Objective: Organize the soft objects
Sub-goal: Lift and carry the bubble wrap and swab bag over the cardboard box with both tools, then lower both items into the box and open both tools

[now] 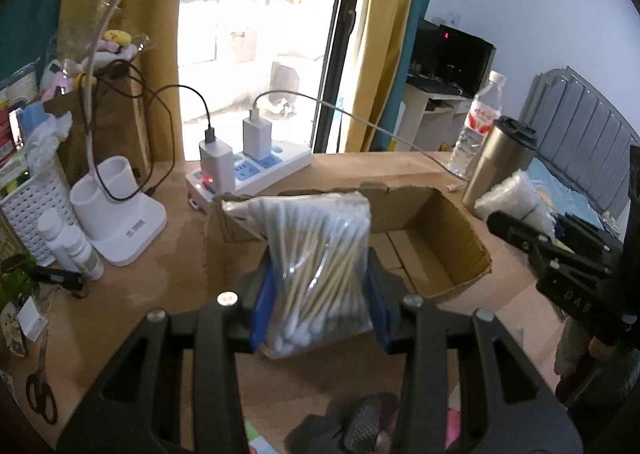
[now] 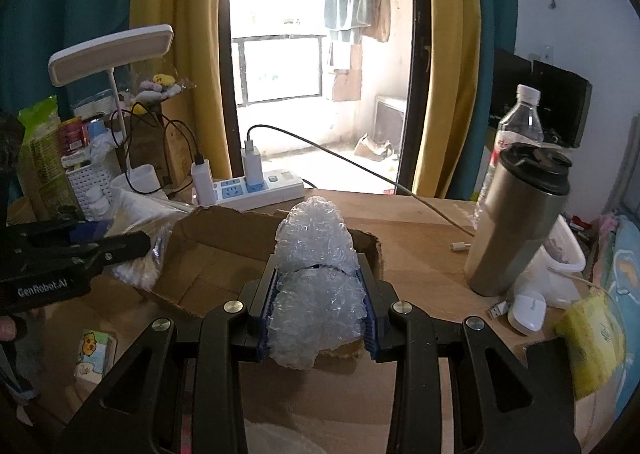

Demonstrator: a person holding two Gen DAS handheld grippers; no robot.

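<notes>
Tilting down over the cardboard box [image 1: 440,238], left gripper [image 1: 320,294] fingers pinch a cotton-swab bag [image 1: 320,254], right gripper [image 2: 318,306] fingers bubble wrap [image 2: 316,278].

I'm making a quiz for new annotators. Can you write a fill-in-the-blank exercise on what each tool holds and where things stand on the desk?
1. The left tool is shut on a bag of ____.
2. The right tool grips a wad of ____.
3. Ahead of both tools lies an open cardboard ____.
4. Two chargers are plugged into the white ____.

Missing words: cotton swabs; bubble wrap; box; power strip
</notes>
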